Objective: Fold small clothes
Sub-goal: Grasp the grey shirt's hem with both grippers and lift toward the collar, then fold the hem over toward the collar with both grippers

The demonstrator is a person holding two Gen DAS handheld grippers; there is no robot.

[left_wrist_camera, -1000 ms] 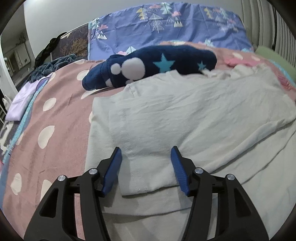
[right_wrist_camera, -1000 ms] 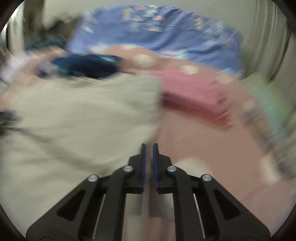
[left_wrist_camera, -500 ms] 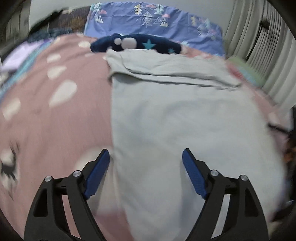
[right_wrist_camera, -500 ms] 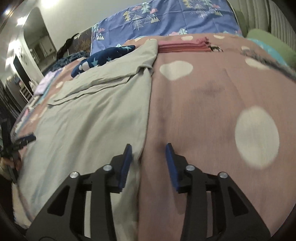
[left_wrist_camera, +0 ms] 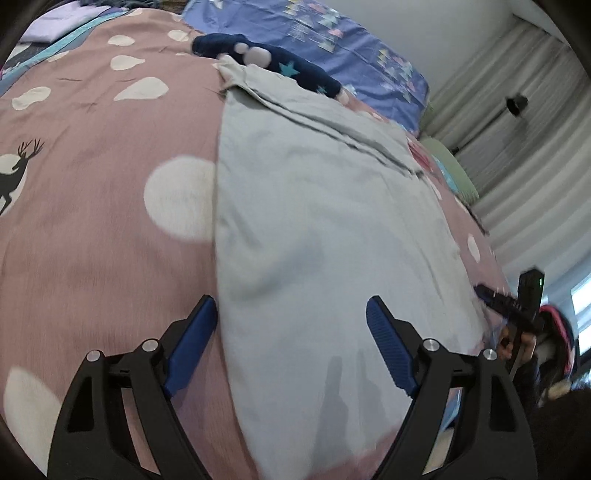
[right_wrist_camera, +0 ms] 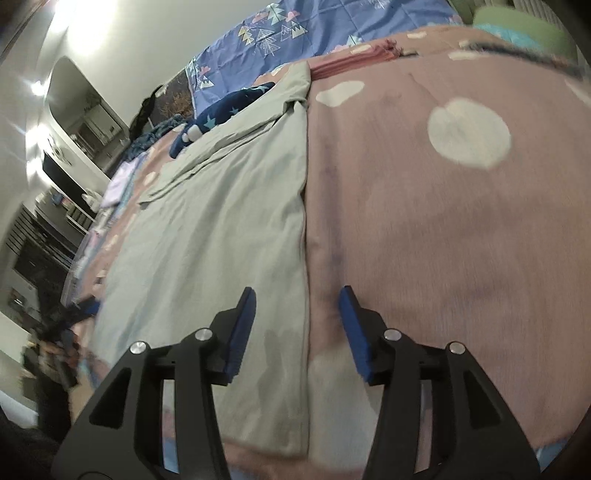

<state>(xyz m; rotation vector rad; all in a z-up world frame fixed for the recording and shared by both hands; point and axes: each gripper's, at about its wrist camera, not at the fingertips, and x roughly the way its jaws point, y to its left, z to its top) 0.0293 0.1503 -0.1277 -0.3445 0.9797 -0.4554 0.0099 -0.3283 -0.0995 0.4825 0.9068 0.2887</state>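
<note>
A dusty-pink bedspread w/ cream blobs and a black deer print is seen at the far left of the left wrist view, w/ a pale lilac folded cloth at its far left corner. The left gripper is held w/ its blue-padded jaws wide apart; nothing is clamped, and its left pad sits at the left edge of the light grey-green cotton garment, the right pad over the cloth itself. The garment is laid flat along the bedspread, near end by the grippers, w/ a folded-over band across its far end. Beyond that far end a navy fleece item w/ turquoise stars and white pom-poms is seen, touching the garment's far left corner, and behind it a blue-violet pillow w/ a tree pattern. The right gripper is seen straddling the garment's right edge: jaws apart, having just been opening, left pad over the cloth, right pad over bare bedspread, nothing pinched. A stack of folded pink cloth lies just beside the garment's far right corner. A pale green cushion is seen far right. Grey pleated curtains hang at the right of the bed.
</note>
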